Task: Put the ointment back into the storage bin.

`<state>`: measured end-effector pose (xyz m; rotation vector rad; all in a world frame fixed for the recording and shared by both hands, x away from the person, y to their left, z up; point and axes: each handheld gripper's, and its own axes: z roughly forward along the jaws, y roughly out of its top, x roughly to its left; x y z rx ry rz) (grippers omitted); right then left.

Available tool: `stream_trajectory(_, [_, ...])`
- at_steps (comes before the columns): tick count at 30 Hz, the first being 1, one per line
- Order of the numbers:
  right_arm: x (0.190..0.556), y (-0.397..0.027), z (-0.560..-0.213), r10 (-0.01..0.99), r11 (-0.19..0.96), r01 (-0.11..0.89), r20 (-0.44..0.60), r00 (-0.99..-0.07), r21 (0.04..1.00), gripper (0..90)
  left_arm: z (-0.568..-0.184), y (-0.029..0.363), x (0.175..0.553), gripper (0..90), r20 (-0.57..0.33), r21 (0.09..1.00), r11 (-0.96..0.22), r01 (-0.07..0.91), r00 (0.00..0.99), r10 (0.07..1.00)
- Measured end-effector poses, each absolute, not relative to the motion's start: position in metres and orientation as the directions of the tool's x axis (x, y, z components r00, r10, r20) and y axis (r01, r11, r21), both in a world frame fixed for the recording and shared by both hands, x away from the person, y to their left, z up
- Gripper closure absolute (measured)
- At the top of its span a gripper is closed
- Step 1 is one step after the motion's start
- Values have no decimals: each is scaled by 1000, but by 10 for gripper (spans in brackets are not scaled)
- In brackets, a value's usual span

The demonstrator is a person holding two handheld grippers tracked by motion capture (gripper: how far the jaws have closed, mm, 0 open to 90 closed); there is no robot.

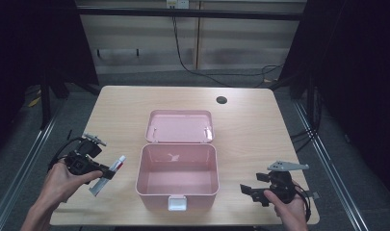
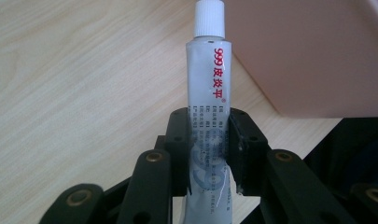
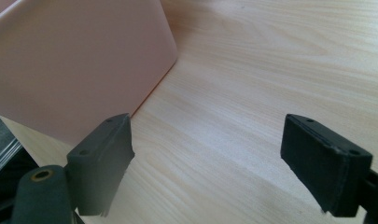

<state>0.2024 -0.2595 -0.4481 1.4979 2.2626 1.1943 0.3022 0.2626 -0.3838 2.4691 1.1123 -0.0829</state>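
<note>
A grey ointment tube (image 1: pixel 110 172) with a white cap and red print lies at the table's front left, cap towards the box. My left gripper (image 1: pixel 105 174) is shut on the tube's lower half; in the left gripper view the tube (image 2: pixel 208 116) stands between the pads (image 2: pixel 179 140). A pink box (image 1: pixel 177 175) sits open in the middle, its lid (image 1: pixel 180 126) laid back flat behind it. My right gripper (image 1: pixel 247 190) hovers open at the front right of the box, nothing between its fingers (image 3: pixel 107 149); the box wall (image 3: pixel 79 70) shows just beyond.
The wooden table (image 1: pixel 250 130) has a round cable hole (image 1: pixel 221 100) at the back right. The box has a white latch (image 1: pixel 177 203) on its front wall. Cables run across the floor behind the table.
</note>
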Motion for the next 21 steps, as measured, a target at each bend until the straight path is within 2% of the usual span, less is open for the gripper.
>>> stream_trajectory(21, [203, -260, -448, 836, 171, 695, 269, -477, 699, 164, -353, 256, 303, 715, -232, 407, -590, 698, 703, 672])
